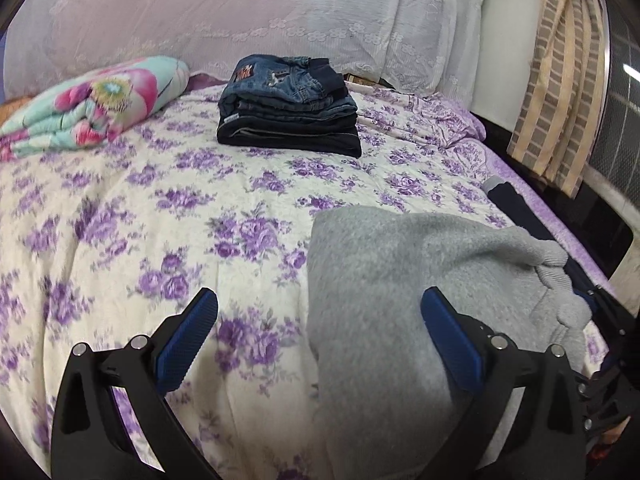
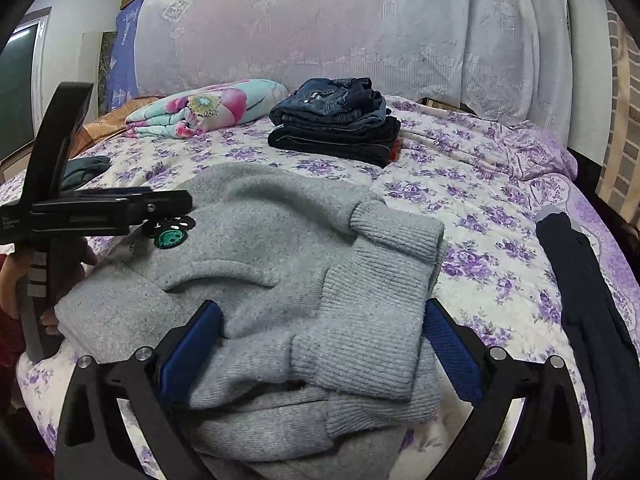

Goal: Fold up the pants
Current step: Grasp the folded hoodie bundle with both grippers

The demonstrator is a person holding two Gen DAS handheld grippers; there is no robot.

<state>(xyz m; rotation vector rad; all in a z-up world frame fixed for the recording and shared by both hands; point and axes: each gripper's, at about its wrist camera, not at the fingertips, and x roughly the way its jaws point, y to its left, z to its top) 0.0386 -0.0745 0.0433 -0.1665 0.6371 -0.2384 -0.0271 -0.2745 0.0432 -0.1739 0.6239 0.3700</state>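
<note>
Grey knit pants [image 2: 288, 288] lie folded in a bundle on the bed, ribbed cuffs on top at the right. They show in the left wrist view [image 1: 400, 280] as a grey mass at lower right. My right gripper [image 2: 322, 344] is open, its blue pads on either side of the bundle's near end. My left gripper [image 1: 320, 336] is open over the bundle's left edge, holding nothing; its body shows in the right wrist view [image 2: 92, 208] at the left.
A stack of folded jeans [image 1: 288, 108] sits further up the floral bedspread [image 1: 140, 220]. A rolled flowered blanket [image 1: 92, 108] lies at the far left. A dark garment [image 2: 592, 304] lies along the bed's right edge. White lace pillows [image 2: 320, 32] stand behind.
</note>
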